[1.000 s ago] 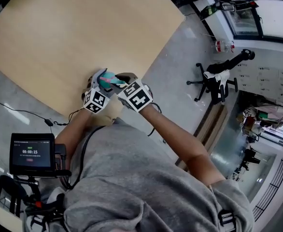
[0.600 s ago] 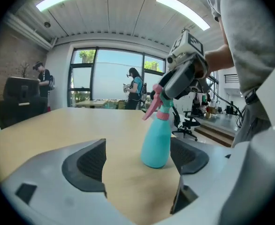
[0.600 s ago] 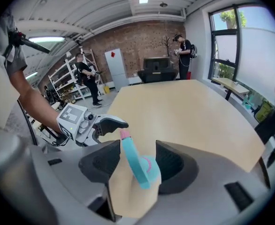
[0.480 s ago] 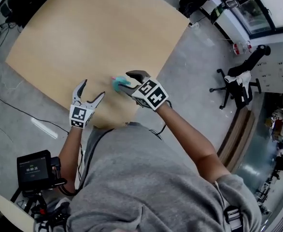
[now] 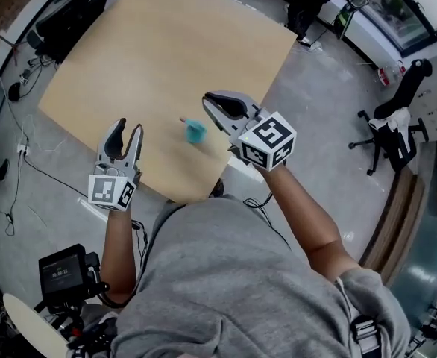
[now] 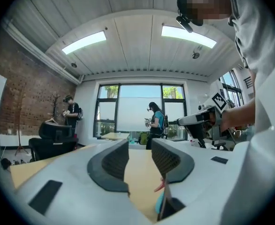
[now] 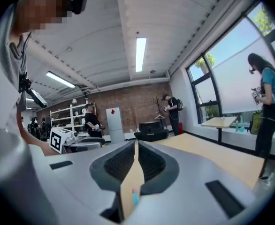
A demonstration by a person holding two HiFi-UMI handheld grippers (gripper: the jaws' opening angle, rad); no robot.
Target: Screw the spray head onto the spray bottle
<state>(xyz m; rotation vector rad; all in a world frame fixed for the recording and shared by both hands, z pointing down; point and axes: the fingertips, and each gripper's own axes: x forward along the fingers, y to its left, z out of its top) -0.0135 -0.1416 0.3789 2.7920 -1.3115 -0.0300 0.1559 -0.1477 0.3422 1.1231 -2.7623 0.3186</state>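
Observation:
The teal spray bottle [image 5: 195,131] with its pink spray head on top stands alone near the front edge of the tan table [image 5: 166,43]. My left gripper [image 5: 126,131] hovers left of it, jaws only a little apart and empty. To the bottle's right, my right gripper [image 5: 217,104] is raised above it, shut on nothing. In the left gripper view my left gripper [image 6: 139,144] points over the table, and a sliver of the bottle [image 6: 161,201] shows low under the right jaw. The right gripper view shows my right gripper [image 7: 136,145] with a bit of the bottle [image 7: 134,197] below.
An office chair [image 5: 396,121] stands on the grey floor to the right. A small screen on a stand [image 5: 63,271] is at the lower left, with cables [image 5: 13,200] on the floor. People stand far off by the windows and the brick wall.
The right gripper has let go of the spray head and lifted away, shut. The left gripper drew back to the left and its jaws narrowed. The bottle stays standing on the table.

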